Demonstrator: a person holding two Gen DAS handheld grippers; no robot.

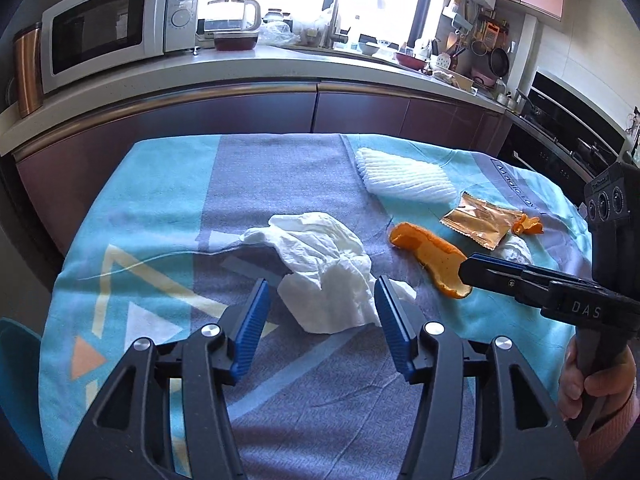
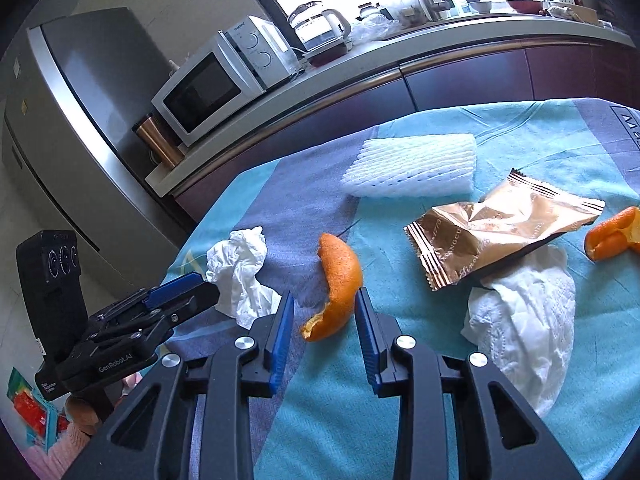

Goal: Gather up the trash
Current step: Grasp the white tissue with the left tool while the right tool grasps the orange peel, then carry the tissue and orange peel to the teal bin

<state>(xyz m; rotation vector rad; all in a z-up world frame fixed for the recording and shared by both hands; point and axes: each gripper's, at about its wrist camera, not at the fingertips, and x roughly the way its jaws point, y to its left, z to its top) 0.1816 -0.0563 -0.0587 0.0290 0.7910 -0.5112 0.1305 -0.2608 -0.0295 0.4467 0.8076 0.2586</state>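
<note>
A crumpled white tissue (image 1: 320,268) lies on the blue-and-grey tablecloth (image 1: 160,216); my left gripper (image 1: 320,312) is open with its jaws either side of the tissue's near end. A long orange peel (image 2: 338,292) lies between the open jaws of my right gripper (image 2: 324,316), apart from the left pad. That peel (image 1: 434,258) and the right gripper (image 1: 466,272) show in the left wrist view. The left gripper (image 2: 192,286) shows beside the tissue (image 2: 242,268). A gold snack wrapper (image 2: 496,228), a second tissue (image 2: 524,320), a small peel (image 2: 612,234) and white foam netting (image 2: 412,172) lie further off.
A kitchen counter (image 1: 280,68) with a microwave (image 1: 112,28) and a kettle (image 1: 230,10) runs behind the table. A fridge (image 2: 80,120) stands at the left. An oven (image 1: 568,132) is at the right.
</note>
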